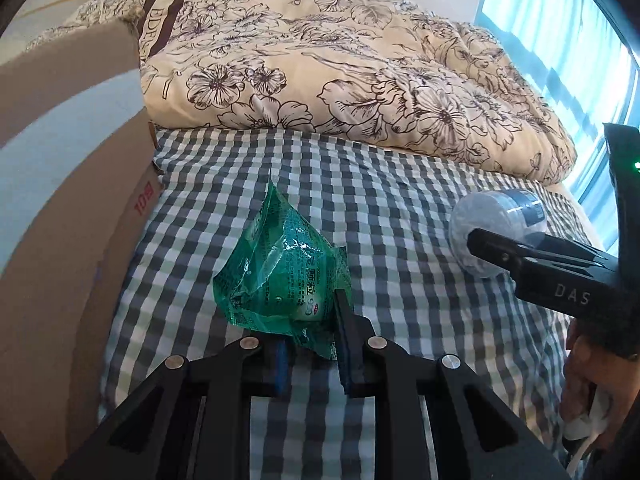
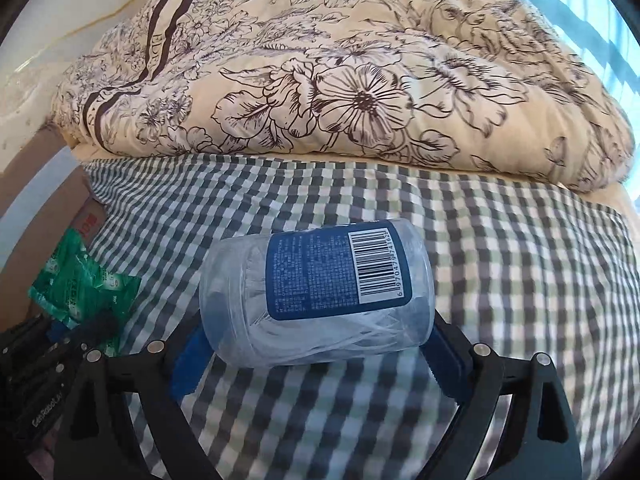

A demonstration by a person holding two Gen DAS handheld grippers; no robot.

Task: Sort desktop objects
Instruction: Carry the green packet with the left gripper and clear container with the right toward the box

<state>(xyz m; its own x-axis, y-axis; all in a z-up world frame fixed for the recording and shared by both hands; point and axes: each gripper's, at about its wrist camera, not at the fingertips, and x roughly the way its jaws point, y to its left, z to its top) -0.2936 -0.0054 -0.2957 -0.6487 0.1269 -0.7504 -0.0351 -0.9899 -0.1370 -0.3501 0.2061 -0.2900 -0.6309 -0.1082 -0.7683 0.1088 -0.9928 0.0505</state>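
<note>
A green foil packet [image 1: 280, 272] is clamped between the blue pads of the left tongs [image 1: 310, 344], held at its near lower edge above the checked sheet of the bed [image 1: 400, 208]. A clear plastic jar [image 2: 316, 292] with a blue barcode label, lying on its side, is gripped end to end by the right tongs [image 2: 316, 356]. White strands are seen inside the jar. The two tongs are held side by side, packet left, jar right. A floral quilt [image 1: 340, 60] is heaped at the far side; a cardboard box [image 1: 72, 220] is seen at the left edge.
</note>
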